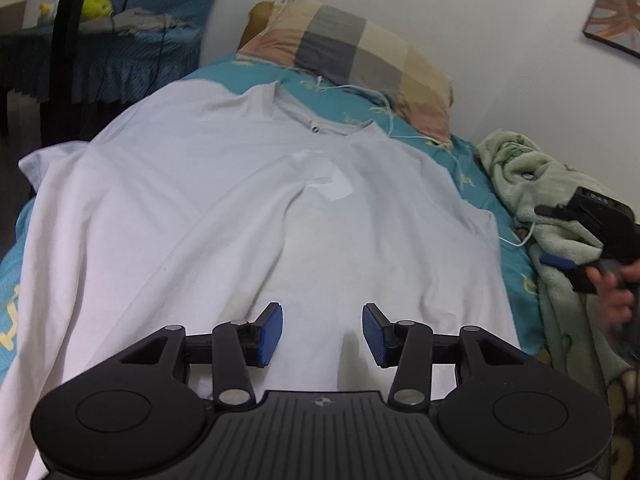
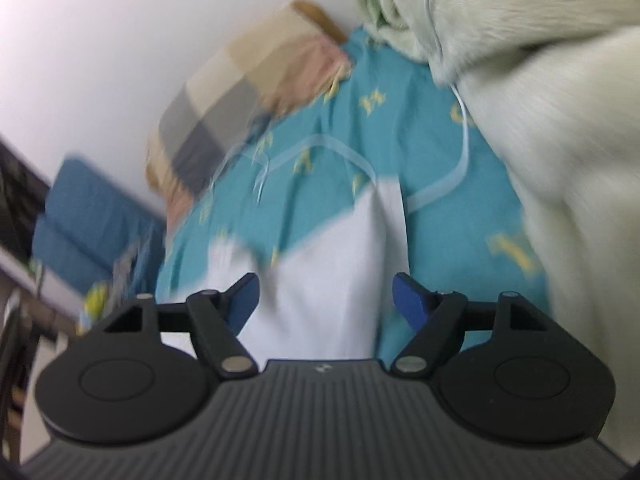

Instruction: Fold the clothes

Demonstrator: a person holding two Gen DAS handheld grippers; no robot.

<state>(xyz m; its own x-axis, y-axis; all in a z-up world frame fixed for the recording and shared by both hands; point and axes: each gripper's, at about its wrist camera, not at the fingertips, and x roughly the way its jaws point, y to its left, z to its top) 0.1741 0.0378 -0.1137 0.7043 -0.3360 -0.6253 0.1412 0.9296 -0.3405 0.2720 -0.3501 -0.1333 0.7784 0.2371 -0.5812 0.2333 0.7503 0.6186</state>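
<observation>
White cotton, creased in soft ridges, covers most of a teal patterned bedsheet [image 1: 472, 168]: the shirt [image 1: 224, 208] lies spread flat, collar toward a checked pillow [image 1: 352, 48] by the pale wall. Above its hem the left gripper [image 1: 322, 334] hangs part-open, nothing between its blue ribbed pads. In the blurred right-wrist view, the right gripper [image 2: 325, 300] gapes wide and empty over the shirt's edge, beside a fluffy pale-green blanket [image 2: 540, 128].
</observation>
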